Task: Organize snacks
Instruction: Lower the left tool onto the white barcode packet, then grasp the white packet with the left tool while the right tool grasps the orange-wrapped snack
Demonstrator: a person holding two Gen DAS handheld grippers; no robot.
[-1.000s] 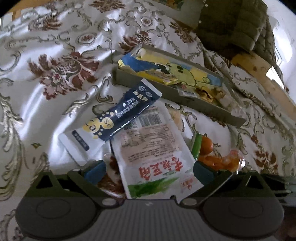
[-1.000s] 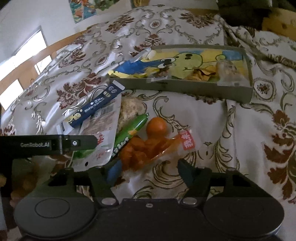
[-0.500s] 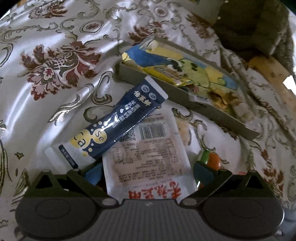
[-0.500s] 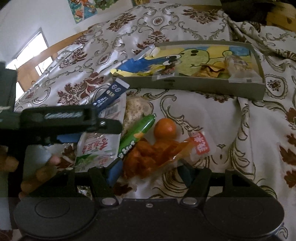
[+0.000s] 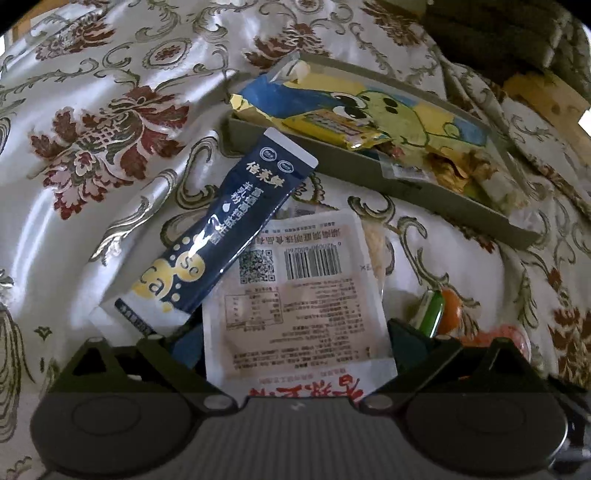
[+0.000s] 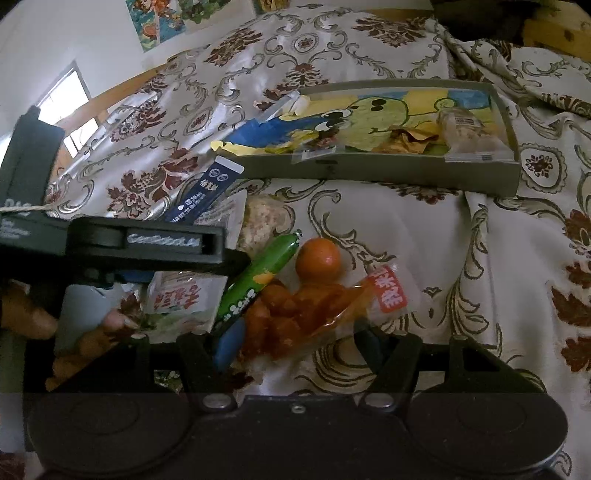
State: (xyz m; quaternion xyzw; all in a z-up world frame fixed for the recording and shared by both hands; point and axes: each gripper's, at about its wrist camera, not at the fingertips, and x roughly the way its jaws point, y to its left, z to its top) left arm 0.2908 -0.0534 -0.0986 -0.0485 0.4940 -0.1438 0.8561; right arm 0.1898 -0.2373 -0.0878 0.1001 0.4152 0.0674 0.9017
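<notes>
A pale snack pouch [image 5: 299,295] with a barcode lies between the open fingers of my left gripper [image 5: 295,339]. A dark blue stick packet [image 5: 221,236] leans across it. A green sausage stick [image 6: 255,277], an orange ball [image 6: 318,260] and a clear bag of orange snacks [image 6: 306,314] lie in front of my right gripper [image 6: 295,347], which is open around the bag's near end. A grey cardboard tray [image 6: 369,168] with a cartoon lining holds several wrapped snacks farther back. The left gripper body [image 6: 147,243] shows in the right wrist view.
Everything rests on a rumpled floral bedspread [image 5: 92,129]. A dark green quilted garment [image 5: 498,37] lies behind the tray. A wooden bed edge [image 6: 554,33] and a wall with posters [image 6: 166,18] are at the back.
My left gripper has moved forward over the pale pouch, so the pouch sits deeper between the fingers. My right gripper has edged closer to the orange snack bag.
</notes>
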